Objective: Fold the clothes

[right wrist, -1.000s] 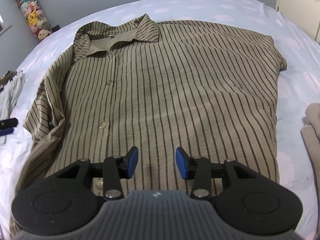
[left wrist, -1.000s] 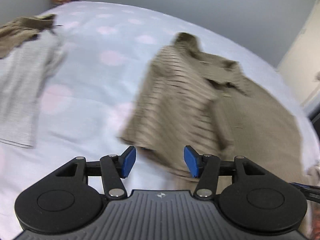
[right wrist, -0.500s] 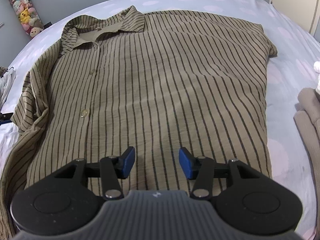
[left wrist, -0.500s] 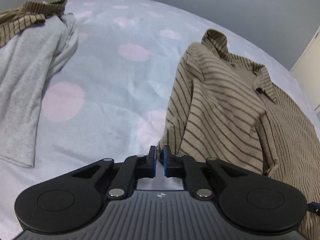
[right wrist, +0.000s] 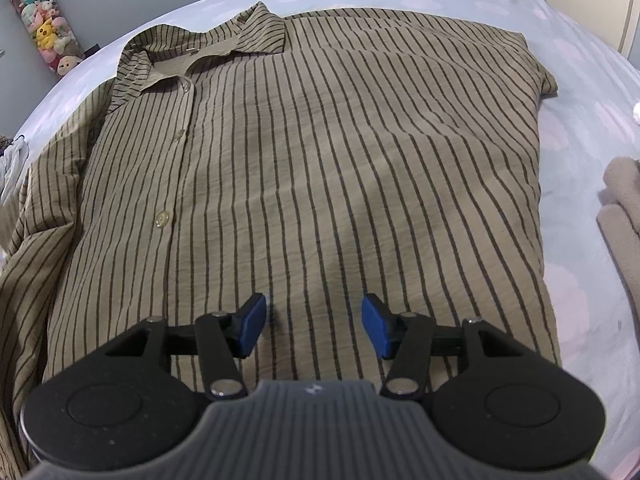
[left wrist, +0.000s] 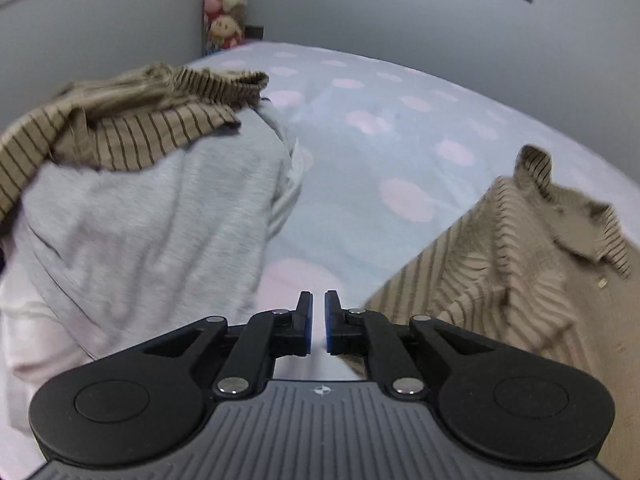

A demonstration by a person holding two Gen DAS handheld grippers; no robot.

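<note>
Striped shirt (right wrist: 320,152) spread on bed (right wrist: 580,92). Left gripper (left wrist: 316,322), nearly closed, seemingly pinching its left edge; right gripper (right wrist: 312,328) wide above the hem. Lift the edge evenly, carrying it inward

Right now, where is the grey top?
In the left wrist view the grey top lies on the bed's left side, partly under a striped garment, across bare sheet from the striped shirt.

The shirt (right wrist: 320,152) is tan with thin dark stripes and pale buttons, the bed sheet (left wrist: 400,152) pale blue dotted with pink, the nearby garment (left wrist: 152,216) heather grey, and both grippers black with blue pads (right wrist: 252,322).
</note>
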